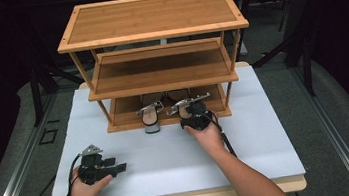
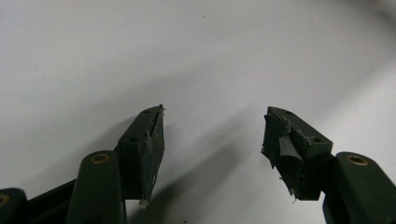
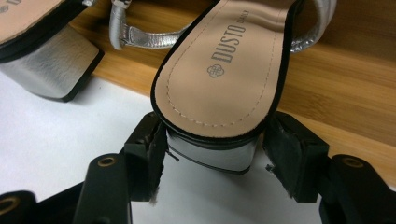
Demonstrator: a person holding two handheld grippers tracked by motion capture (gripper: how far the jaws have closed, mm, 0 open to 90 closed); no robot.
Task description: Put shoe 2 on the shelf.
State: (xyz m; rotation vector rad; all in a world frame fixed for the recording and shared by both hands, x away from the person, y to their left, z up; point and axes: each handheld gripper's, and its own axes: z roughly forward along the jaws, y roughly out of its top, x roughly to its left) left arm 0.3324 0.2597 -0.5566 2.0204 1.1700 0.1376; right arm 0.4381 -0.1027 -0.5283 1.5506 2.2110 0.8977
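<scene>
While the heel block of a silver sandal (image 3: 219, 112) is straddled by the right gripper (image 3: 212, 154) at the front edge of the wooden rack (image 1: 151, 16), the left gripper (image 2: 212, 135) is held idle over the white board (image 1: 168, 149), its jaws apart with nothing between them. In the right gripper view the left pad is seen against the side of the heel, and the right pad is seen just beside the other side; whether both pads press cannot be told, so the hold is best read as a clamp around the heel that is not yet proven firm. The sandal is shown with its toe end on the bottom shelf (image 1: 124, 118) and its heel overhanging the shelf's front edge above the board. A second sandal (image 1: 150, 116) is seen just beside it on the same shelf, its heel likewise projecting forward.

Three hazards may be judged from this arrangement. The smooth, shiny heel may slip out of the pads if the shoe is lifted or pushed before the jaws are closed fully. The neighbouring sandal may be knocked askew if the held shoe is swung sideways, since little room is left between the two. The loose ankle strap (image 3: 140, 35) may be caught on the shelf edge if the shoe is dragged rather than raised.
</scene>
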